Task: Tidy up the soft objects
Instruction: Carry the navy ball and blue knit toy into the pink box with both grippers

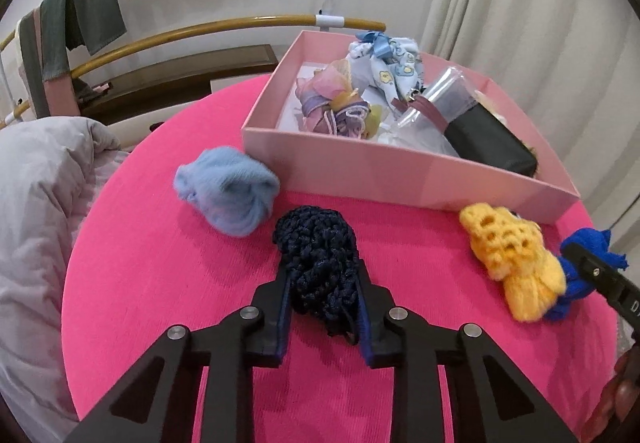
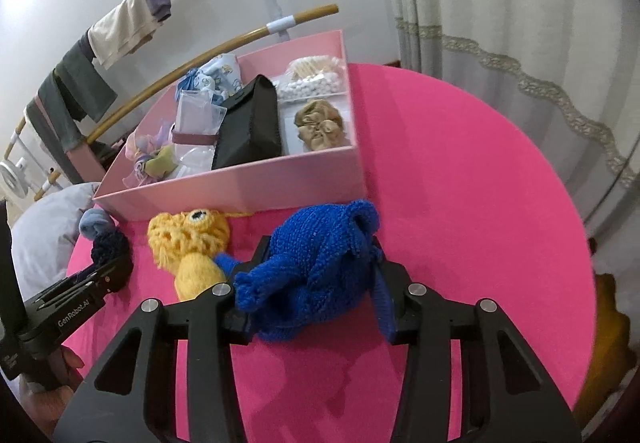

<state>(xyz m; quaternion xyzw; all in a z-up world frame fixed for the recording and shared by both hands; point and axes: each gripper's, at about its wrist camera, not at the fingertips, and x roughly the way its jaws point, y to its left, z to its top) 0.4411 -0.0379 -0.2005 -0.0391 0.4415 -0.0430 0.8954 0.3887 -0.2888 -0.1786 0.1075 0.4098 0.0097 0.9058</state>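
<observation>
Pink worktop (image 1: 160, 283) carries a pink box (image 1: 360, 171) at its far side. Left claw (image 1: 322, 283) pinches the navy crochet piece (image 1: 316, 243); right claw (image 2: 316, 267) clamps the blue knit toy (image 2: 316, 263). Lift each clear of the near wall before releasing.

left wrist: low and close over the round pink-covered table (image 1: 160, 283), facing forward to the open pink cardboard box (image 1: 400, 171) | right wrist: low, close, same heading, from further right | shared: box (image 2: 240, 187), table (image 2: 460, 203), yellow crocheted toy (image 1: 516, 263) (image 2: 188, 247)
</observation>
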